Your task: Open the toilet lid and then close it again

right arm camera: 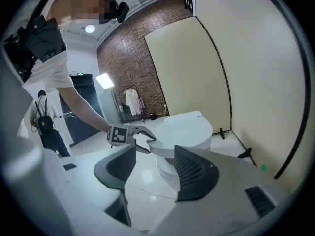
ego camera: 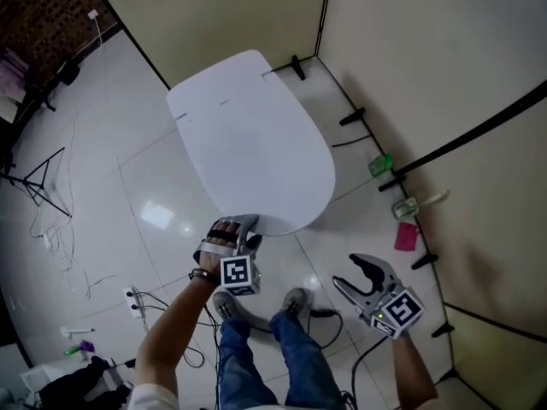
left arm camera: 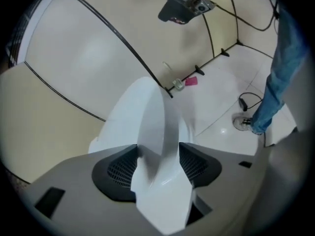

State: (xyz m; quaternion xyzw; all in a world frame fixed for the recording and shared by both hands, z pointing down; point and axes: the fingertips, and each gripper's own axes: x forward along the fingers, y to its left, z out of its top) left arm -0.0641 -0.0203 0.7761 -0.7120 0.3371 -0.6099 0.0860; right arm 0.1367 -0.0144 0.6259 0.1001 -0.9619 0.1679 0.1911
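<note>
**Item:** toilet lid (ego camera: 252, 143), white, lying down over the bowl (right arm camera: 166, 168).

**Location:** on the floor (ego camera: 111, 186), near its far corner where two beige panels (ego camera: 410, 49) meet. The front rim faces the person.

**Left tongs** (ego camera: 245, 224): at the lid's front rim, one jaw above and one below. They are partly apart with the rim between them. The pads sit close to the rim but do not look clamped on it.

**Right tongs** (ego camera: 344, 272): apart, nothing between them, held to the right of the bowl and well clear of the lid.

**Step in hand (judged):** the hold at the front rim, with the lid down. The lid's position alone does not show whether this belongs to the opening or to the closing.

**Next move, if opening:** the left tongs close on the rim, then carry it up and back in an arc about the rear hinge, without pulling sideways.

**Views compared:**
- **Head view:** shows the whole lid outline, a green bottle (ego camera: 381, 164) and a pink object (ego camera: 406, 236) along the floor's right edge, and loose cables (ego camera: 51, 220) at its left edge. The lower jaw is hidden under the rim.
- **Left gripper view:** shows the rim filling the gap between the pads, blurred.
- **Right gripper view:** shows the side profile, with both left jaws straddling the rim and the lid seated on the bowl. It alone shows a brick wall (right arm camera: 142, 38) and a second person (right arm camera: 42, 124).
</note>
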